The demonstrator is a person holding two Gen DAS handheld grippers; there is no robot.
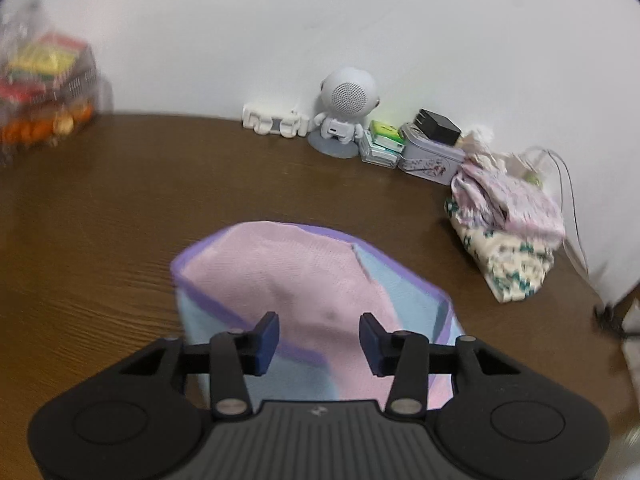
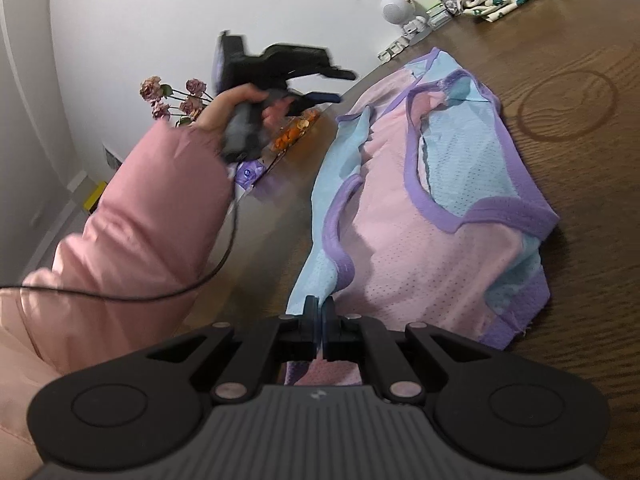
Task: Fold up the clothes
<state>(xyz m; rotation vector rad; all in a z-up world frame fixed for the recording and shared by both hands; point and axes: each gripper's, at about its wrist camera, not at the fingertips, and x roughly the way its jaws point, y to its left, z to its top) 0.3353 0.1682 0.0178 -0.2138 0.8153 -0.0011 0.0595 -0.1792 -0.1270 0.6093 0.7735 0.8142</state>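
Both wrist cameras look down, close, sharing the pastel garment (image 1: 304,276) on the table (image 1: 100,240).

From my left wrist view, the garment (image 1: 304,280) lies on the table (image 1: 100,240) at lower centre, under the left gripper (image 1: 319,338). Along the table's back edge, upper centre, stands a robot figure (image 1: 346,114), with a tin (image 1: 430,156) to its right. A pile of clothes (image 1: 508,232) sits at right, a basket (image 1: 48,92) at upper left.

Left gripper (image 1: 319,338): jaws parted, nothing pinched. Right gripper (image 2: 319,320): jaws closed together. Pink sleeve (image 2: 152,208) extended.
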